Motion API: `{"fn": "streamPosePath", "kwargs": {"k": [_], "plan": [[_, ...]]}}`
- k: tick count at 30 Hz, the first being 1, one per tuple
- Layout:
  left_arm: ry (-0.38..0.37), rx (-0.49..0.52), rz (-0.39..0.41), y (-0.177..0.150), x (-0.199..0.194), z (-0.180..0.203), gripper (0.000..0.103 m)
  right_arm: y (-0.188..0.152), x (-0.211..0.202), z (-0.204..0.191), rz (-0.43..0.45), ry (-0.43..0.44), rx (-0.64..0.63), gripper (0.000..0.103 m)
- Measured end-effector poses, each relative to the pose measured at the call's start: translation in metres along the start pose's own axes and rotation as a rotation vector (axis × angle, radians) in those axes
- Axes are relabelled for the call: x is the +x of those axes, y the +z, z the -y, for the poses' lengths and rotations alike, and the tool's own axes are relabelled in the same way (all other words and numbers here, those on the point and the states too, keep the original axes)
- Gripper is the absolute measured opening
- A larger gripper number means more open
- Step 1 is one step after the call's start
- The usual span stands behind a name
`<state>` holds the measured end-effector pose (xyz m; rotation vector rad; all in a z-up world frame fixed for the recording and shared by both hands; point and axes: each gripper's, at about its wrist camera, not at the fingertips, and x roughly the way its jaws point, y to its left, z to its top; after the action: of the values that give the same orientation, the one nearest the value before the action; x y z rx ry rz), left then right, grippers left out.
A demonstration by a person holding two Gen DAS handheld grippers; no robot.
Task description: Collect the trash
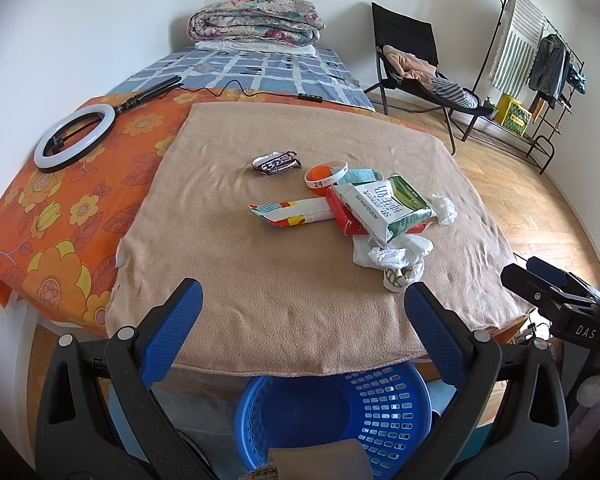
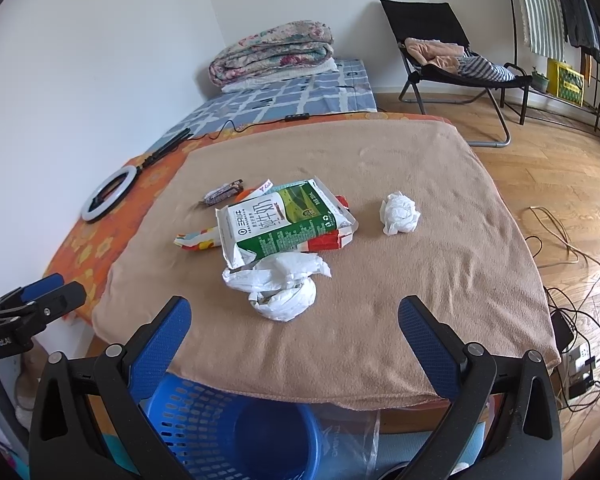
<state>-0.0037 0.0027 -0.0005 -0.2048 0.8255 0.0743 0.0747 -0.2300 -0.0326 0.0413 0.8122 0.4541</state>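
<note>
Both of your grippers are hovering at the near edge of the tan blanket (image 1: pixel 284 280), and neither is touching anything. You are holding the left gripper (image 1: pixel 304 304) with its blue-padded fingers spread wide apart, nothing between them, and the right gripper (image 2: pixel 294 320) is likewise standing wide apart and empty. Your trash is lying in a loose heap near the middle of the blanket: a green-and-white milk carton (image 2: pixel 284 224) is resting flattened on top of a red carton (image 2: pixel 328 242), and a long colourful wrapper (image 1: pixel 288 210) is sticking out to the left from under them. A crumpled white plastic bag (image 2: pixel 280 284) is sitting just in front of the milk carton, touching it, nearest to your right gripper. One balled white tissue (image 2: pixel 399 213) is lying apart to the right of the heap. Behind the cartons a dark snack wrapper (image 1: pixel 277 162) is lying on its own, and an orange cup (image 1: pixel 325 178) with a white band is showing beside a pale teal slip of paper (image 1: pixel 358 176). Below the blanket's near edge, a blue perforated basket (image 1: pixel 384 412) is sitting on the floor beneath both grippers, holding a flat brown piece (image 1: pixel 320 460).
</note>
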Motion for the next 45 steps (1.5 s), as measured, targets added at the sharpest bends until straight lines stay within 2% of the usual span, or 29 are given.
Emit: {"fn": "streamPosePath", "kwargs": {"k": [37, 45], "plan": [[0.0, 0.002, 0.003, 0.0, -0.001, 0.001, 0.103, -0.003, 0.002, 0.004, -0.01, -0.007, 0.005, 0.103], [-0.002, 0.014, -0.027, 0.005, 0.005, 0.006, 0.103, -0.002, -0.003, 0.014, 0.029, -0.035, 0.011, 0.103]]}}
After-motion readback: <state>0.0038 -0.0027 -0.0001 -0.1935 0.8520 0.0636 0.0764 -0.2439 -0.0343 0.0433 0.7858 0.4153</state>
